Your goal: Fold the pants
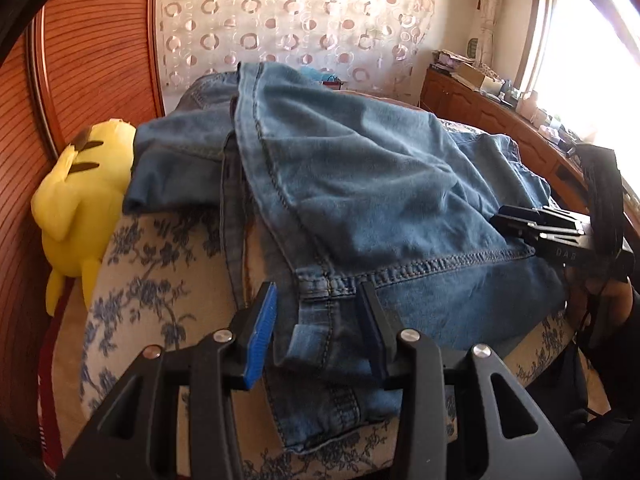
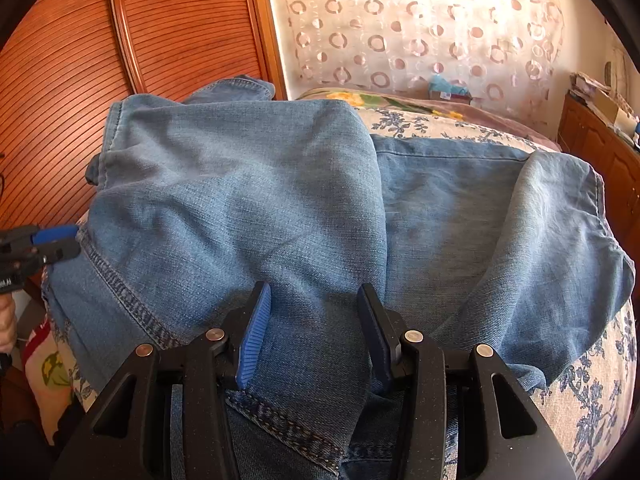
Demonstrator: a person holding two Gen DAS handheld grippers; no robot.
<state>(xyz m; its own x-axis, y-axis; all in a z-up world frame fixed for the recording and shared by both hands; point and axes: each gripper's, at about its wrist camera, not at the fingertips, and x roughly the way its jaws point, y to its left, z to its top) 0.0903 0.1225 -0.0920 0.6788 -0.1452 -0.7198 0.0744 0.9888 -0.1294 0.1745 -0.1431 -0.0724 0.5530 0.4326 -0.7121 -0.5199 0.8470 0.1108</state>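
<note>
Pants (image 1: 360, 184) — soft, heavy denim, folded over on floral bed (image 1: 152, 280), frame centre. Left claw (image 1: 316, 332) and right claw (image 2: 312, 336) both spread wide, nothing gripped — stitched hem judged best hold.

Colours and patterns of visible items

Pants (image 2: 248, 200): faded mid-blue denim, darker blue hem stitching. Bed cover (image 1: 160, 276): cream with dark blue floral print. Plush toy (image 1: 76, 208) at 9 o'clock: bright yellow, dark brown stripes. Left gripper (image 1: 316, 332) and right gripper (image 2: 312, 332): black frames, blue ribbed pads. Wardrobe panel (image 2: 60, 80) at 10 o'clock: reddish-brown, fine horizontal ridges. Curtain (image 1: 288, 20) at 12 o'clock: white with pinkish ring pattern.
</note>
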